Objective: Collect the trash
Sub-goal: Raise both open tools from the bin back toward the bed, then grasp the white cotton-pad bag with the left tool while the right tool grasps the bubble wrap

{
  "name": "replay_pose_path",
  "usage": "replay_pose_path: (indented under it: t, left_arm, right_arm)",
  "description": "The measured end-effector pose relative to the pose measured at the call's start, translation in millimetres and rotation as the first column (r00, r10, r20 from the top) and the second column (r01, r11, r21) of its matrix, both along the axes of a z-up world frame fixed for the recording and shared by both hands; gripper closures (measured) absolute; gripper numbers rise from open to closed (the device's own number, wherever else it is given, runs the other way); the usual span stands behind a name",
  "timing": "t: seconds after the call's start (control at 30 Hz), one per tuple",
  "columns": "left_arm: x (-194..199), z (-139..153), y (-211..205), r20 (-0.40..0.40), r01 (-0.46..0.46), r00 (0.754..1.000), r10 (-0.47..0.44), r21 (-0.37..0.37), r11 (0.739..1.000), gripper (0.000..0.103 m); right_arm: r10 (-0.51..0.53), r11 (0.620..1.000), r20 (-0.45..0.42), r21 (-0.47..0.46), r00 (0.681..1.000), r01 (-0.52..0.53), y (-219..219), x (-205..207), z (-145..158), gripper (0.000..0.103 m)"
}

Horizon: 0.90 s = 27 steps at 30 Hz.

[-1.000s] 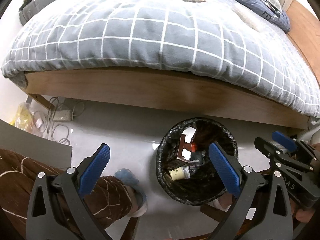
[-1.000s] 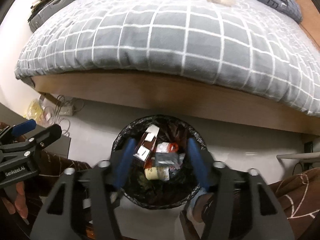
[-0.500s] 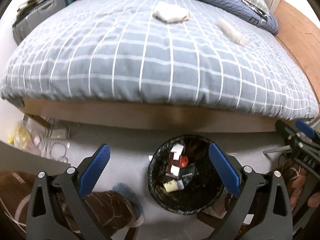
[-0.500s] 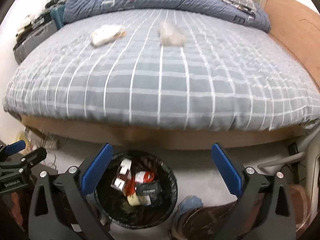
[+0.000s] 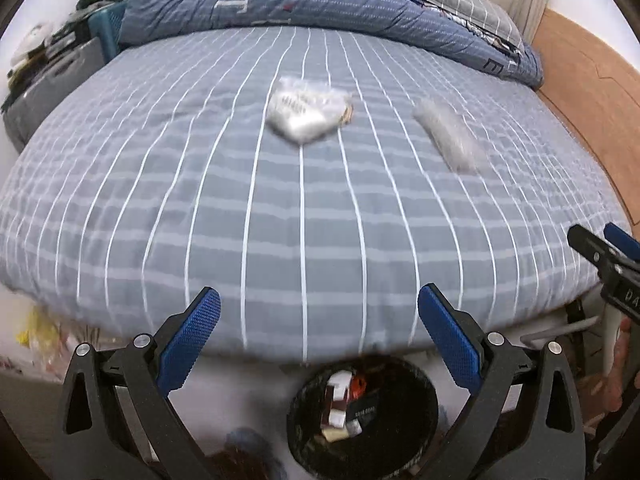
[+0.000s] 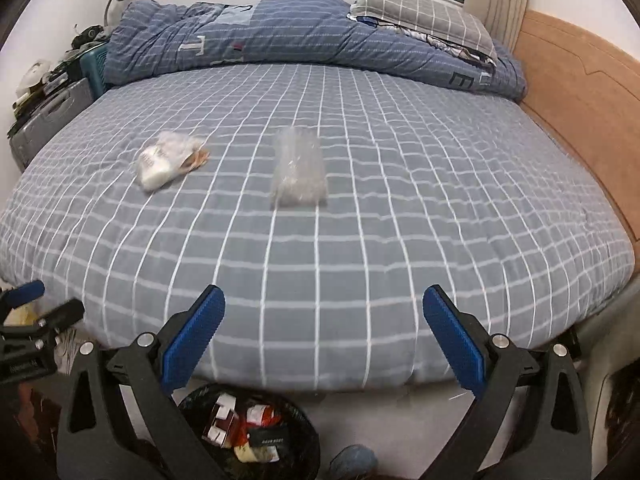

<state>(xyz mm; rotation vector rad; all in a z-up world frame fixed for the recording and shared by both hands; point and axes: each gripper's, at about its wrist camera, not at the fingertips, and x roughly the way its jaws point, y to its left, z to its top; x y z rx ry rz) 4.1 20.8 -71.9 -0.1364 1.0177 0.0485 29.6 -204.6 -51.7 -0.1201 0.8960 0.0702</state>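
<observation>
Both the left claw (image 5: 319, 344) and the right claw (image 6: 324, 344) are hanging wide open and empty over the foot edge of the grey white-checked bed (image 6: 360, 240), above the black-lined round trash bin (image 5: 362, 416) on the floor, so the step in hand is likely reaching for litter on the bed. The crumpled clear plastic wrapper with white contents (image 6: 168, 160) is lying left of mid-bed, long axis slanting toward the headboard side. The flat clear plastic bag (image 6: 299, 168) is lying near the middle, running foot to far edge; closing across its short width should be easiest.
</observation>
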Motion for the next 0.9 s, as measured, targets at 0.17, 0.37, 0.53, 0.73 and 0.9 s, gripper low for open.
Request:
replay_pose_path:
  t: [0.17, 0.37, 0.53, 0.73, 0.9]
  left_arm:
    - [50, 0, 6, 0.008, 0.005, 1.000, -0.005, 0.011, 1.000, 0.006]
    - [107, -9, 18, 0.012, -0.002, 1.000, 0.002, 0.025, 1.000, 0.006]
    - [153, -23, 27, 0.007, -0.004, 1.000, 0.003, 0.030, 1.000, 0.006]
    - [199, -43, 28, -0.006, 0.016, 1.000, -0.016, 0.016, 1.000, 0.006]
    - [221, -55, 28, -0.013, 0.026, 1.000, -0.026, 0.010, 1.000, 0.007]
  right_arm:
    - [-0.013, 1.000, -0.012, 0.002, 1.000, 0.013, -1, 42, -6, 0.008]
    - [-0.004, 1.000, -0.004, 0.015, 1.000, 0.004, 7, 98, -15, 0.008]
    - [0.025, 0.999, -0.018, 0.023, 1.000, -0.025, 22, 147, -29, 0.008]
    - [0.057, 0.998, -0.051, 0.021, 0.997, -0.056, 42, 184, -53, 0.011]
    - [0.053, 0.998, -0.101, 0.035, 0.993, -0.050, 44, 204, -74, 0.020]
